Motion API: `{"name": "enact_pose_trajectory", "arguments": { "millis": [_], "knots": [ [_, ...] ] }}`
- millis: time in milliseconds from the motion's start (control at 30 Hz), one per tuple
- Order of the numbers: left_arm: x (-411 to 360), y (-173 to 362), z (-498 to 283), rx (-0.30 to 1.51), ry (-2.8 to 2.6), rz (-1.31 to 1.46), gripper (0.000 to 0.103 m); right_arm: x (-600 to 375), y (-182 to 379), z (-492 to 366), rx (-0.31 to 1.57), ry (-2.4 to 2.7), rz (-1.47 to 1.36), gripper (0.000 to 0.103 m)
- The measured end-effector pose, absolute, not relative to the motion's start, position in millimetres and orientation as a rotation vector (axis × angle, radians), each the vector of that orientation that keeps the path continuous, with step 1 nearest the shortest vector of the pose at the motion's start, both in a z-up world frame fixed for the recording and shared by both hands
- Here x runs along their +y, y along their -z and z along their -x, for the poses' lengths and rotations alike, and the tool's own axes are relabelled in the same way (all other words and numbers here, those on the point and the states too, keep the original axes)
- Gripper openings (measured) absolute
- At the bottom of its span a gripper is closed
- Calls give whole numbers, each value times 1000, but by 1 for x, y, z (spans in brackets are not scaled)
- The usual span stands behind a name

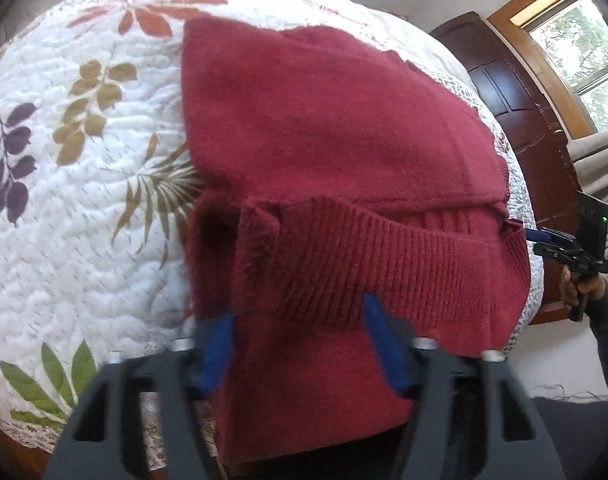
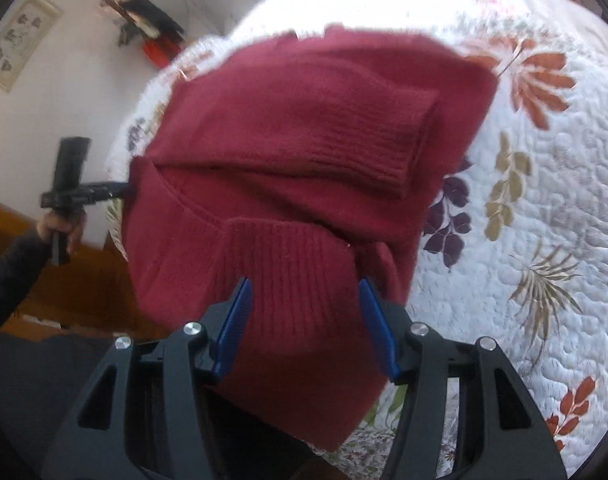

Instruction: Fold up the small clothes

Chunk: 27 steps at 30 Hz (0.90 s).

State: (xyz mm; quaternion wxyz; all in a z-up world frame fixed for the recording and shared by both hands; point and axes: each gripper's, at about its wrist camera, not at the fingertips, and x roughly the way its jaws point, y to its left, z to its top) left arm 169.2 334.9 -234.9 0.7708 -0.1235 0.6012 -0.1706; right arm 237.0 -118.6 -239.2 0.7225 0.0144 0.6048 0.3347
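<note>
A dark red knit sweater lies on the bed, its near part hanging over the edge toward me. One sleeve is folded across the body. The ribbed hem is turned up in front. My left gripper is open, its blue fingers wide apart with the hem cloth between them. My right gripper is open the same way on the other side of the hem. Each gripper also shows side-on at the sweater's edge in the other view: right gripper, left gripper.
A white quilt with a leaf print covers the bed. Dark wooden furniture, a window and a curtain stand to the right. A person's hand holds the left gripper; a framed picture hangs on the wall.
</note>
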Motion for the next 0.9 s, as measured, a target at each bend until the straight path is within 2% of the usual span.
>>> {"name": "enact_pose_trajectory", "arguments": {
  "millis": [33,67,100,133,167,300,367,400,433,500,567,667,733,767,867,900],
  "knots": [
    [337,237,-170,1310,382,286,24,-115,247,-241,1365,-724,-14,55],
    [339,240,-172,1317,390,296,20,-114,250,-244,1385,-716,-8,52],
    [338,240,-172,1318,391,292,16,-113,254,-246,1412,-712,-8,39],
    [339,241,-172,1317,394,287,13,-113,255,-246,1418,-715,-10,18],
    [338,239,-172,1312,400,281,11,-116,251,-245,1415,-725,-18,7],
    [333,231,-168,1287,400,245,9,-138,237,-239,1365,-704,-81,6],
    [332,232,-168,1284,385,243,9,-149,243,-239,1371,-665,-114,9],
    [333,234,-168,1288,372,251,9,-154,249,-240,1373,-631,-128,21],
    [334,236,-169,1289,354,253,9,-158,250,-241,1368,-612,-141,24],
    [339,236,-169,1284,324,260,9,-170,243,-240,1331,-591,-200,25],
    [342,234,-169,1280,308,265,9,-184,234,-239,1285,-556,-226,33],
    [343,235,-168,1284,304,264,9,-198,237,-240,1300,-562,-270,34],
    [343,234,-167,1283,311,276,9,-197,240,-241,1320,-594,-296,50],
    [344,233,-167,1277,323,291,9,-193,242,-241,1322,-608,-286,54],
    [346,232,-166,1262,349,319,11,-170,248,-242,1348,-654,-233,55],
    [347,232,-166,1264,350,322,14,-164,250,-242,1355,-663,-218,55]
  ]
}}
